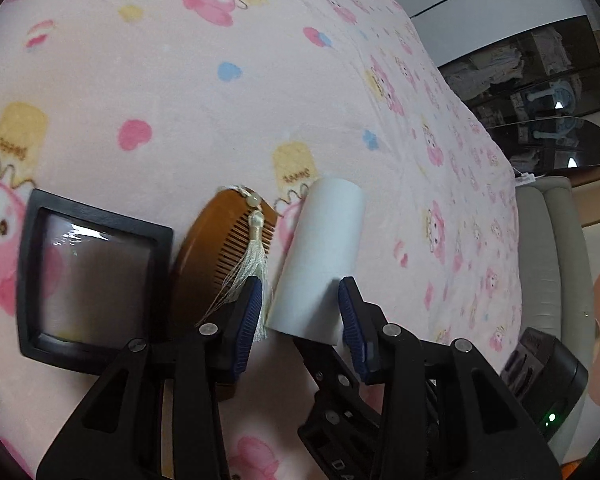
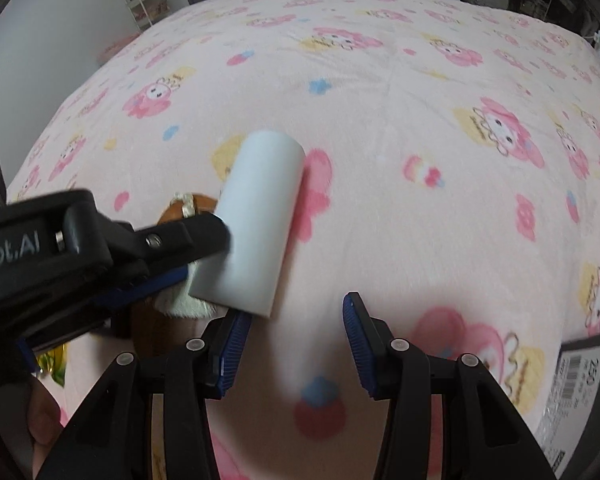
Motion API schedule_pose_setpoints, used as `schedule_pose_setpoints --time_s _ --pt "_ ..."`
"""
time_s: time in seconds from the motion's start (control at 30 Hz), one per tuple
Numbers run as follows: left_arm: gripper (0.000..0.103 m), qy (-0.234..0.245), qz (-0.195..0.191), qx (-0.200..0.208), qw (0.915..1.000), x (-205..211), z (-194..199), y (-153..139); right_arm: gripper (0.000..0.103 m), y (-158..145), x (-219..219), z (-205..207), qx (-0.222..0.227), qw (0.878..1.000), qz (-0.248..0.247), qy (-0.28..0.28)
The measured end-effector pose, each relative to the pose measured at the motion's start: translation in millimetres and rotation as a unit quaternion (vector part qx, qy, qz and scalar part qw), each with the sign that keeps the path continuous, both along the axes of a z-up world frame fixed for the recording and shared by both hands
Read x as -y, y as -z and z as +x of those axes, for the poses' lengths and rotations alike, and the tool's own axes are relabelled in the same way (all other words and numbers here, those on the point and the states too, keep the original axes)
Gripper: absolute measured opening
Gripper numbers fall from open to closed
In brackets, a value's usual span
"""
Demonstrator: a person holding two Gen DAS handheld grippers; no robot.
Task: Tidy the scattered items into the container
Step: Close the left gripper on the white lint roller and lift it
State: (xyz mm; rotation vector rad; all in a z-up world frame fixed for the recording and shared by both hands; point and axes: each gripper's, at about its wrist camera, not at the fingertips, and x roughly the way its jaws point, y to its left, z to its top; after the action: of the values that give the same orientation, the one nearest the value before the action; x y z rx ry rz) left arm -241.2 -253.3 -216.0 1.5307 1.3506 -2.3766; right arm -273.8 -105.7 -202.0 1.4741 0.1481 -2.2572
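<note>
Roll [image 1: 320, 256] of white paper lies on the pink blanket [image 1: 180, 80], bracketed by my left claw [image 1: 302, 312], whose pads sit just beside its near end; whether they press it I cannot tell. Comb [image 1: 220, 248] and black-framed tray [image 1: 88, 276] (perhaps the container) lie alongside. My right claw [image 2: 296, 344] hangs spread and empty. Nothing looks stowed yet, I judge.

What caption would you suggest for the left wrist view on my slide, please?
Left tongs straddle a white roll on the pink blanket, beside a wooden comb.
</note>
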Motion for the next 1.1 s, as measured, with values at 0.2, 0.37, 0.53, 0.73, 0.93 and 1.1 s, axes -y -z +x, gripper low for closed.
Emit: schedule_pose_setpoints --time_s 0.2,0.37,0.53,0.73,0.93,1.1 --pt "0.036 -0.004 0.047 -0.010 0.9988 0 1 7 0.031 -1 -4 1 -0.006 1.000 -0.021 -0.003" --pt "0.034 0.018 0.039 -0.016 0.9989 -16 6 -4 0.027 -21 -22 17 -0.014 0.999 -0.047 0.004" --pt "0.014 0.047 0.031 -0.005 0.9984 -46 24 -14 0.027 -28 -44 32 -0.010 0.999 -0.036 0.013" --pt "0.014 0.061 0.028 -0.007 0.9977 -59 32 -25 0.027 -34 -75 51 -0.003 0.999 -0.040 0.034" --pt "0.026 0.019 0.021 -0.023 0.9993 -28 29 -28 0.027 -35 -72 51 0.018 0.997 -0.071 0.029" --pt "0.029 0.015 0.063 -0.002 0.9979 -17 20 -7 0.030 -24 -48 41 0.022 0.998 -0.056 0.023"
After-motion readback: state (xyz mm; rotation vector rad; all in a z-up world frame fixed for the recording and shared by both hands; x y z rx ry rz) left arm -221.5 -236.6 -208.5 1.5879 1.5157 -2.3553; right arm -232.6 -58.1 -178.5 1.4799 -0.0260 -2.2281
